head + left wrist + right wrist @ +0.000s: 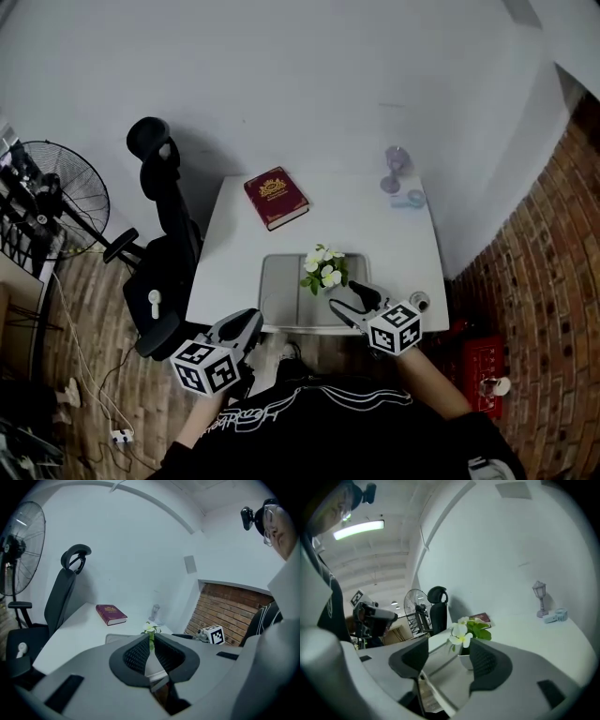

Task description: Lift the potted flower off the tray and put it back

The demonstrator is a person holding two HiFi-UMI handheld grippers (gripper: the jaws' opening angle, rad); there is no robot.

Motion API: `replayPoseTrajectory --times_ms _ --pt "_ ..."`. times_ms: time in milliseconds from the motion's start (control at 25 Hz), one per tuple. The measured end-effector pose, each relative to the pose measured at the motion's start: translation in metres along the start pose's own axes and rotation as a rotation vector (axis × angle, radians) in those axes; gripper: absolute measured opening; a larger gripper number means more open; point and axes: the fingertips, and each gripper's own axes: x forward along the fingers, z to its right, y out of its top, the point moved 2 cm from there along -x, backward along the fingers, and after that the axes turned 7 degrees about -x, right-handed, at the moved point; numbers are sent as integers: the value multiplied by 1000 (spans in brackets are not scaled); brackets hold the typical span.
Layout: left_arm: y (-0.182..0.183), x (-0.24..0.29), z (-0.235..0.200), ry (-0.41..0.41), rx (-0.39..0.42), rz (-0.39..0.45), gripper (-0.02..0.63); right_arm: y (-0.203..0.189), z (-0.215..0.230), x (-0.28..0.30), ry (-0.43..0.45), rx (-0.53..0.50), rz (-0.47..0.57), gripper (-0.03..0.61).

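The potted flower (324, 269), white blossoms over green leaves in a small white pot, stands at the right end of the grey tray (281, 291) near the table's front edge. My right gripper (339, 298) is just in front of it. In the right gripper view the flower (465, 634) sits between the jaws of the right gripper (447, 656), close by the right finger (487, 660), with the left finger well clear, so the gripper is open. My left gripper (251, 319) hovers off the table's front edge; its jaws (151, 641) are together, holding nothing.
A red book (276, 197) lies at the back left of the white table (375, 234). A small lamp ornament (394, 169) and a pale blue object (409, 199) stand at the back right. A black office chair (167, 244) and a fan (56, 192) stand left of the table.
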Motion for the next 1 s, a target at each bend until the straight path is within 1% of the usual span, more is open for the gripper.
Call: replayPoseTrajectory --times_ms 40,80,120,160,240,280,360,440,520,600,760,880,1000 --pt "-2 -1 4 -4 0 2 52 5 -7 -7 15 -6 16 250" --pt "-3 -2 9 -10 0 3 52 10 -14 -13 34 -20 27 188" --pt "-5 -2 13 -16 1 2 52 15 -22 -17 60 -38 36 153" --pt "-8 -2 16 -21 1 1 52 20 -32 -22 95 -57 46 127" --pt "-13 -1 21 -29 -2 -6 52 29 -53 -29 174 -90 68 101" --pt "-16 0 24 -34 -3 -10 52 34 -62 -33 207 -97 80 76" --pt "-19 2 30 -48 -1 -16 52 43 -74 -43 259 -87 105 3" --pt "-21 2 37 -65 6 -16 52 52 -82 -53 304 -71 133 3" --pt "-21 1 41 -81 11 -12 52 59 -87 -61 323 -74 155 3" --pt "-22 0 45 -96 11 -10 52 61 -87 -67 313 -71 170 3" --pt "-28 1 54 -129 24 -11 52 56 -84 -75 313 -21 192 2" --pt "-30 1 60 -148 33 -7 52 55 -86 -79 300 -35 197 3" --pt "-29 -3 63 -151 37 1 52 56 -88 -82 293 -21 207 2"
